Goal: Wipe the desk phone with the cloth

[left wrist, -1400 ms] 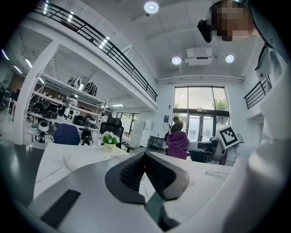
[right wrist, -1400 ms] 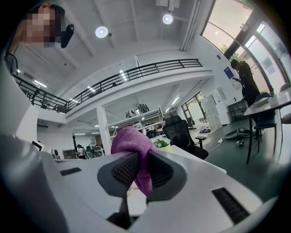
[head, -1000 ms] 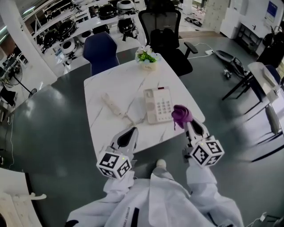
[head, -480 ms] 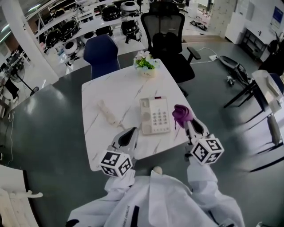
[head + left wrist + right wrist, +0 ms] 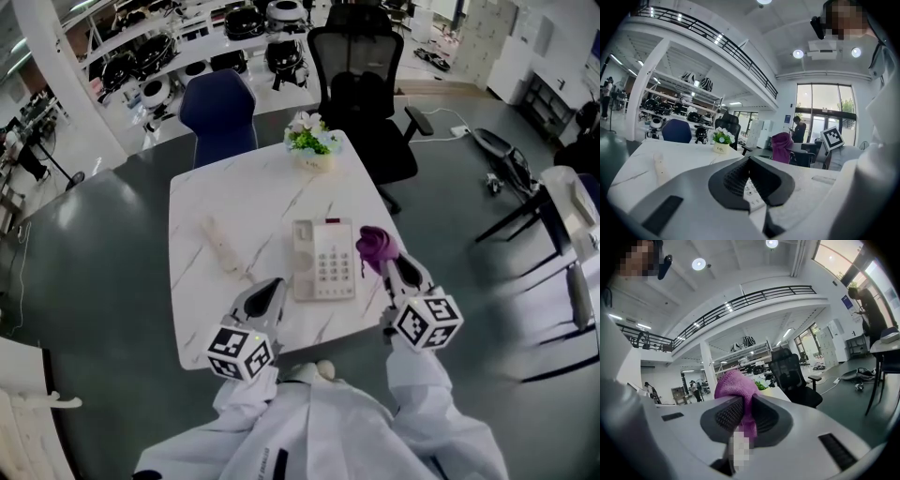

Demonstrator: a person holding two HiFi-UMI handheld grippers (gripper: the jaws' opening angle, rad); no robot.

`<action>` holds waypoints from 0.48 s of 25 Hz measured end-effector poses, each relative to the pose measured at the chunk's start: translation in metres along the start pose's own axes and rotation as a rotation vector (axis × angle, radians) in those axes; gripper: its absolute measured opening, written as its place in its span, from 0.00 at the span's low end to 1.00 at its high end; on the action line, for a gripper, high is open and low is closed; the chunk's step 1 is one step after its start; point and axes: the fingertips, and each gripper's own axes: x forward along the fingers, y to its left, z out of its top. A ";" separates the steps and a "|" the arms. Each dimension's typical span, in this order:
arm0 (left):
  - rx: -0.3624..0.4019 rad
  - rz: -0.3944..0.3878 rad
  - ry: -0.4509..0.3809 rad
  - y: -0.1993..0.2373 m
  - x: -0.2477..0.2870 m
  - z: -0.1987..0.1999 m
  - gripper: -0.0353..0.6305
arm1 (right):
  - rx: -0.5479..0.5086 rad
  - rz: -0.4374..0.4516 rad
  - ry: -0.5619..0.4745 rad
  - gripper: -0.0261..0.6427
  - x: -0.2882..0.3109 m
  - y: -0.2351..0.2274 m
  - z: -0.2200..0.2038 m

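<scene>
My right gripper is clenched on a bunched purple cloth, held just beside the right edge of the desk phone; I cannot tell whether cloth and phone touch. My left gripper has its jaw tips closed on nothing, and it sits near the phone's lower left corner. The phone lies flat on the white marble table, close to its near and right edges, with a pale bar to its left and a flower pot at the far edge.
</scene>
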 end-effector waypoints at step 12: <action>-0.050 0.035 0.088 0.027 0.039 -0.019 0.05 | -0.079 0.010 0.090 0.09 0.059 -0.014 -0.015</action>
